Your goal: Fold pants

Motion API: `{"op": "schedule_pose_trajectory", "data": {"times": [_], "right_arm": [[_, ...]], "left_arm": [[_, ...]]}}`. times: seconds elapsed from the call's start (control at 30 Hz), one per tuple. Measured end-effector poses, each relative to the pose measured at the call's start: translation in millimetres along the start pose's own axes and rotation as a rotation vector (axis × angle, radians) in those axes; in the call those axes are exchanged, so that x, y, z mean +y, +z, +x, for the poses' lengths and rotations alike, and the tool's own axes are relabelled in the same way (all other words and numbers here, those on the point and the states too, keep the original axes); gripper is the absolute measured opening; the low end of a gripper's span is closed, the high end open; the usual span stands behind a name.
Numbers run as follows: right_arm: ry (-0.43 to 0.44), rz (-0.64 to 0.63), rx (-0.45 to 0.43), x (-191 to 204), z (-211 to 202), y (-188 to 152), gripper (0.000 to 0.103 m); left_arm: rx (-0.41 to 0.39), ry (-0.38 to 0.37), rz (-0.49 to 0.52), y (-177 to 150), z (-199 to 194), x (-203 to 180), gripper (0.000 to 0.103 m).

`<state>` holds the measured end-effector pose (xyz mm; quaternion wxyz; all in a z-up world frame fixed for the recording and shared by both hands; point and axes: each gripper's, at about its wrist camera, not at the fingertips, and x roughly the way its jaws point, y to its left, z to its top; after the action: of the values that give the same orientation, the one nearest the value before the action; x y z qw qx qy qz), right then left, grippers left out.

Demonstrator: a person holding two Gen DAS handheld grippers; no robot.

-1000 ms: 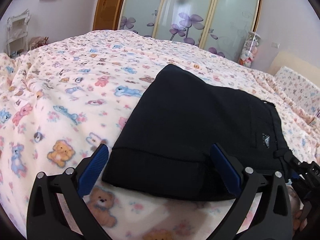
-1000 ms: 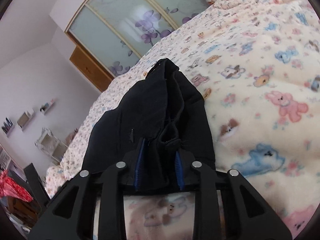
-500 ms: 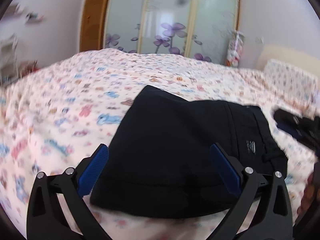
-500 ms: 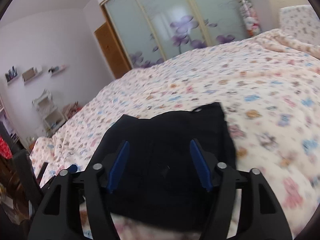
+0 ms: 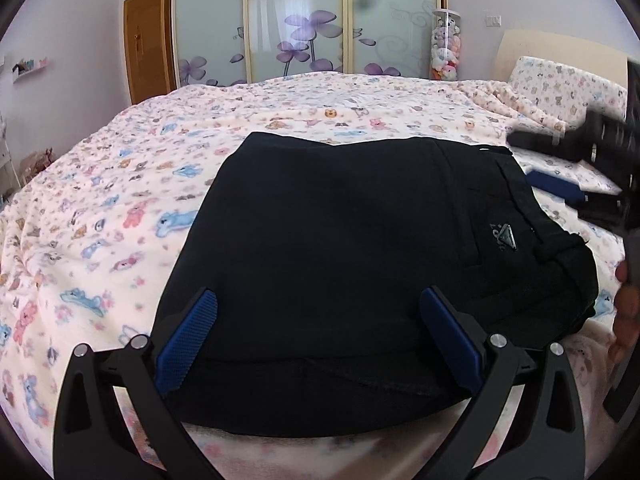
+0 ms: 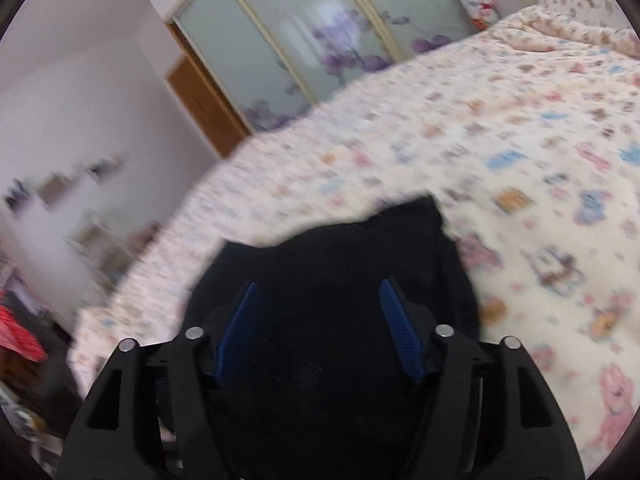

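The soft black pants (image 5: 340, 264) lie folded small on the teddy-bear blanket (image 5: 120, 184). Both claws, left gripper (image 5: 316, 336) and right gripper (image 6: 318, 328), are spread wide, holding nothing. Little seems left.

Both wrist cams close, sharing pants (image 5: 340, 260).

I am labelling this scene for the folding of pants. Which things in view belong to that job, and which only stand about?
Belonging to the job:
- black pants, lying folded on the bed
- left gripper, jaws open
- right gripper, jaws open

Only standing about:
- bear-print blanket under the pants
- sliding wardrobe doors
- clear tube of plush toys
- wooden door
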<state>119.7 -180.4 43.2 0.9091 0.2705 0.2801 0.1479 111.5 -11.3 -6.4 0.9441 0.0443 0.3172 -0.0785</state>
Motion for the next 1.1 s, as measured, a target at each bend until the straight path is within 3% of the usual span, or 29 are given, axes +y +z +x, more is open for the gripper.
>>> {"op": "schedule_pose_trajectory", "data": {"times": [0.1,0.2,0.27,0.4,0.53,0.63,0.7,0.87,0.93,0.97,1.0,1.1], "right_arm": [[0.076,0.072,0.054,-2,15,12,0.075],[0.116,0.163,0.039,-14,16,19,0.075],[0.150,0.220,0.023,-23,14,20,0.076],[0.149,0.219,0.025,-28,16,21,0.081],[0.170,0.247,0.041,-40,23,19,0.082],[0.129,0.235,0.067,-48,32,16,0.081],[0.103,0.226,0.074,-54,36,14,0.075],[0.142,0.267,0.071,-66,39,11,0.070],[0.144,0.275,0.082,-63,30,13,0.072],[0.172,0.289,0.077,-61,18,12,0.082],[0.214,0.287,0.066,-57,7,11,0.086],[0.294,0.245,0.067,-43,-21,2,0.086]], "left_arm": [[-0.031,-0.082,-0.032,11,-10,9,0.101],[-0.119,-0.201,-0.083,50,-17,29,0.101],[-0.124,-0.263,-0.124,78,-8,39,0.101],[-0.019,-0.457,-0.300,124,41,61,0.101],[0.126,-0.564,-0.440,128,98,67,0.101],[0.162,-0.502,-0.421,120,121,66,0.101],[0.200,-0.468,-0.405,118,134,65,0.101],[0.208,-0.416,-0.355,112,146,63,0.101],[0.194,-0.401,-0.324,112,137,60,0.101],[0.185,-0.395,-0.305,113,129,58,0.101],[0.175,-0.393,-0.286,112,118,57,0.101],[0.126,-0.446,-0.199,106,73,51,0.101]]}}
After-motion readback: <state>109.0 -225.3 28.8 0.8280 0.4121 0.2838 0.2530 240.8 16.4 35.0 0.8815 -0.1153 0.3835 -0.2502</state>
